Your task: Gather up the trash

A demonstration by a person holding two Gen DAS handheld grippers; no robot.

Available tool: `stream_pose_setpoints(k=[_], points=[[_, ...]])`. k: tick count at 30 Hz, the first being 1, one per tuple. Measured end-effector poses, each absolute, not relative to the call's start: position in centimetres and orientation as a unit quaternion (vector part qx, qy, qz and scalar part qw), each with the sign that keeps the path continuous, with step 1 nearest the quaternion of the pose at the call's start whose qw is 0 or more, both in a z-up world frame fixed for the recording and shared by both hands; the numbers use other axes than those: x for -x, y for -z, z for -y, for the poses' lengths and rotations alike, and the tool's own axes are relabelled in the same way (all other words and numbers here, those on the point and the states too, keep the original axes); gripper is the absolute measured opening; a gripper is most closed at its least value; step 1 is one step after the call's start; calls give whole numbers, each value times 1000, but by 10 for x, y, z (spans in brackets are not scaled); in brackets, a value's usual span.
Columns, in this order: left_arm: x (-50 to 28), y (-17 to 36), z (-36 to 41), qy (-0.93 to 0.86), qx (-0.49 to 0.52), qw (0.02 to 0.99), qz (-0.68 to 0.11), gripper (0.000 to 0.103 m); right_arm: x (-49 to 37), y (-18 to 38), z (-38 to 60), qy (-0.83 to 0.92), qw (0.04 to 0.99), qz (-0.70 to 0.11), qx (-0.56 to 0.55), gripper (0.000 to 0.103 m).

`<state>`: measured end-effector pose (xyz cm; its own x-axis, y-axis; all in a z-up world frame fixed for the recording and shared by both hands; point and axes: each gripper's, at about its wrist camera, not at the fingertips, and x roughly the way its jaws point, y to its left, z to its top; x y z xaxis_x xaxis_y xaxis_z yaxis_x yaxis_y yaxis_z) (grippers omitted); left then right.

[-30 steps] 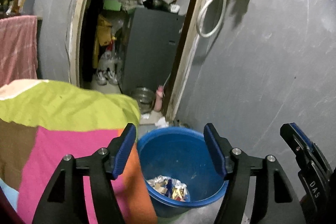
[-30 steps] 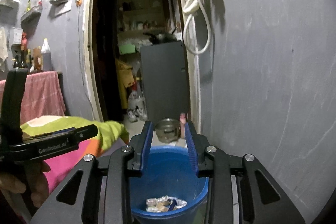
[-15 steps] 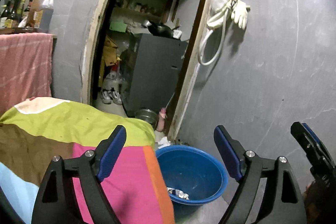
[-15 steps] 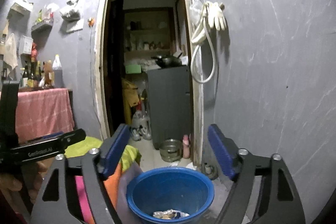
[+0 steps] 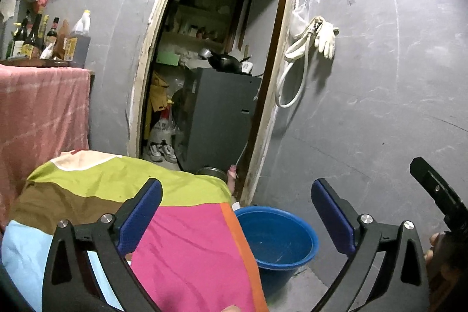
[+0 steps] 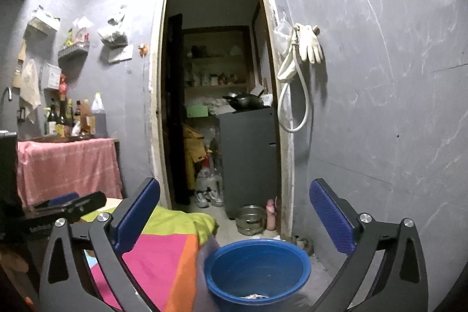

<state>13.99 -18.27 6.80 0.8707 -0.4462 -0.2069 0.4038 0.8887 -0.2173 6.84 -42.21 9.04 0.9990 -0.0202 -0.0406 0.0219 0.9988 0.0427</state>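
A big colourful blanket [image 5: 187, 239] lies near on the left. Just right of it, a blue tub [image 6: 257, 268] sits on the floor, with the trash [image 6: 254, 296] inside. The left tool [image 5: 237, 212] and right tool [image 6: 234, 212] have just opened wide, holding nothing.

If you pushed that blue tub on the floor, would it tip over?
Probably not. The blue tub looks wide and low, so it should slide rather than tip. It seems to be thin plastic holding only a few scraps, so it is likely light and may flex if squeezed.
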Motion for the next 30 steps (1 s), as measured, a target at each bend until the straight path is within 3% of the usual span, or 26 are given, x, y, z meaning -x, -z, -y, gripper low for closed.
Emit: stream_pose_setpoints(k=[13, 30], points=[[-104, -68, 168, 212, 78, 968, -107, 100, -33, -91, 406, 24, 1000, -12, -11, 103], [-62, -28, 153, 172, 59, 978, -106, 100, -6, -43, 404, 63, 997, -46, -8, 103]])
